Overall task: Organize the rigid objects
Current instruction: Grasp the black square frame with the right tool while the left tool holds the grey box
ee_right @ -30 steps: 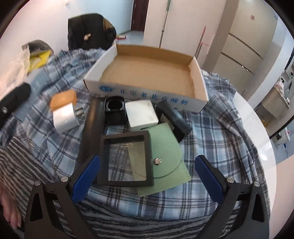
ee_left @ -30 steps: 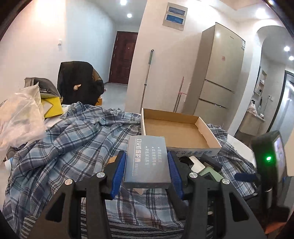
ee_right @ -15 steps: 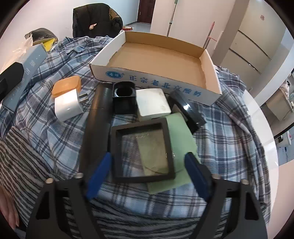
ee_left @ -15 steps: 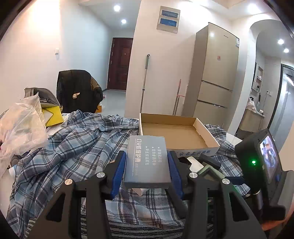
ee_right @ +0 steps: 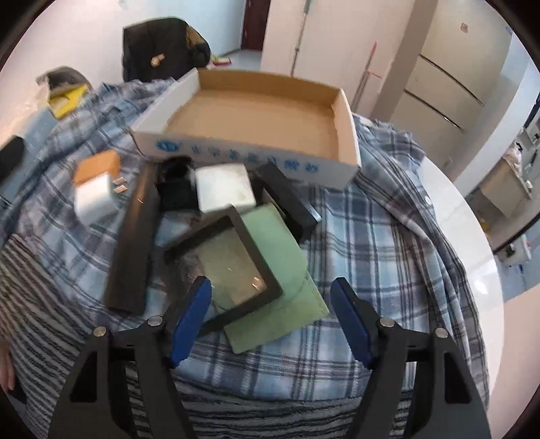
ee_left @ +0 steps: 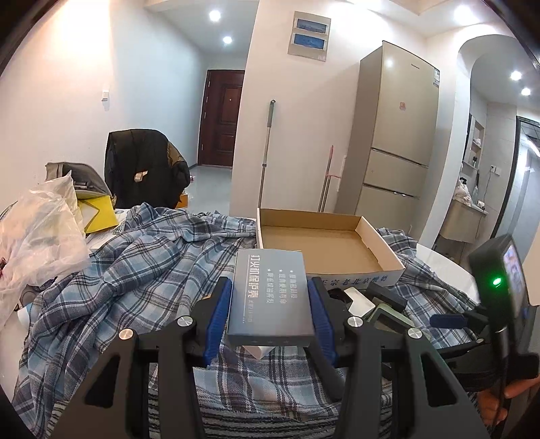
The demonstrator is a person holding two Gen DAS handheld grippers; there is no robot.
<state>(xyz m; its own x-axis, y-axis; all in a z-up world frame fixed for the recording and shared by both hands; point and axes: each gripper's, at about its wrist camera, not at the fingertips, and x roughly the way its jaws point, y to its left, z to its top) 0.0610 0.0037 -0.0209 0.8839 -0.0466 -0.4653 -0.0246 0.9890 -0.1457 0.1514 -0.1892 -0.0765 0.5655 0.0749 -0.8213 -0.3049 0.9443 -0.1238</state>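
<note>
Left hand-held gripper [ee_left: 270, 312] clamps grey box [ee_left: 270, 297], Chinese print; right hand-held gripper [ee_right: 271, 317] apart over black frame [ee_right: 224, 266]

1. The walls [ee_left: 152, 84] are white, with round ceiling lights [ee_left: 214, 15].
2. A dark brown door [ee_left: 221, 116] closes the hallway.
3. A tall beige fridge [ee_left: 395, 135] stands right.
4. A chair with a black jacket [ee_left: 143, 169] is left.

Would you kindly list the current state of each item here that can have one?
Cardboard box: open, empty.
Grey carton: closed, gripped by left gripper.
Black frame: tilted, one corner between right gripper fingers.
Green pouch: flat, under the frame.
Brown door: shut.
</note>
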